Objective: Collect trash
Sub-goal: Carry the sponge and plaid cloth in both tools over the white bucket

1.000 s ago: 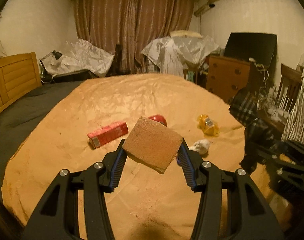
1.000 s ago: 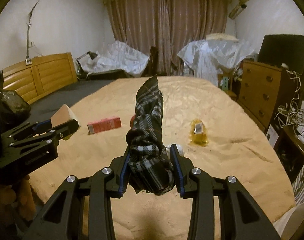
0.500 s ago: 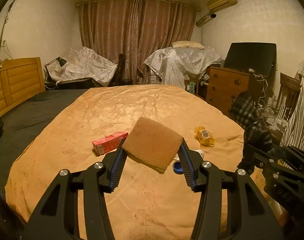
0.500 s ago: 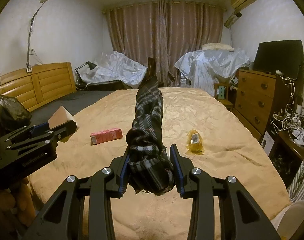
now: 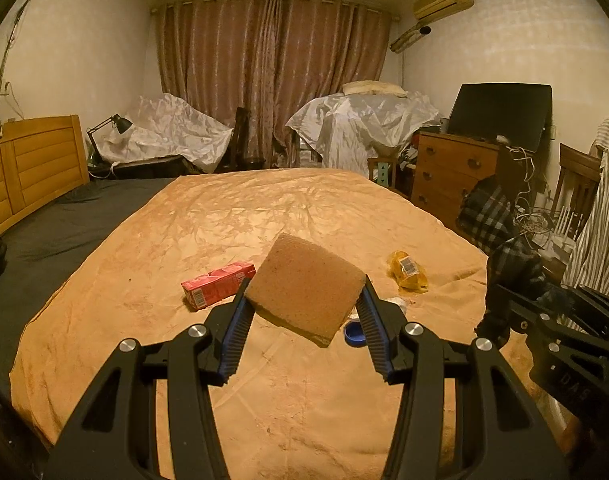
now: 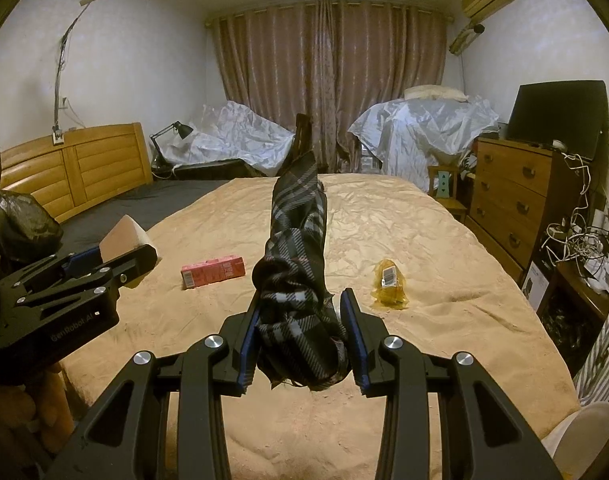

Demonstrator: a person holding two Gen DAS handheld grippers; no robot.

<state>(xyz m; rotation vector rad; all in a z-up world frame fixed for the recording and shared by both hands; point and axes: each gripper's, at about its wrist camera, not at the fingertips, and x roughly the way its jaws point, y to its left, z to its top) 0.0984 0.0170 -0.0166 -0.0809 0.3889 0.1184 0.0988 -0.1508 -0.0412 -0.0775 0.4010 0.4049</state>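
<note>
both grippers level above the bed [image 5: 104, 272]: left gripper [image 5: 302, 320] clamps sponge [image 5: 304, 284], right gripper [image 6: 300, 330] clamps plaid cloth [image 6: 296, 280].

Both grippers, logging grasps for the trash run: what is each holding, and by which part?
Left gripper: tan rectangular sponge, clamped by its two side edges. Right gripper: dark plaid cloth, pinched near its bunched lower end.

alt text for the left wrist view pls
The left gripper holds a tan sponge clamped above a bed with an orange cover. Behind it lie a red carton, a yellow wrapper and a blue cap; the right gripper holds plaid cloth at right.
</note>
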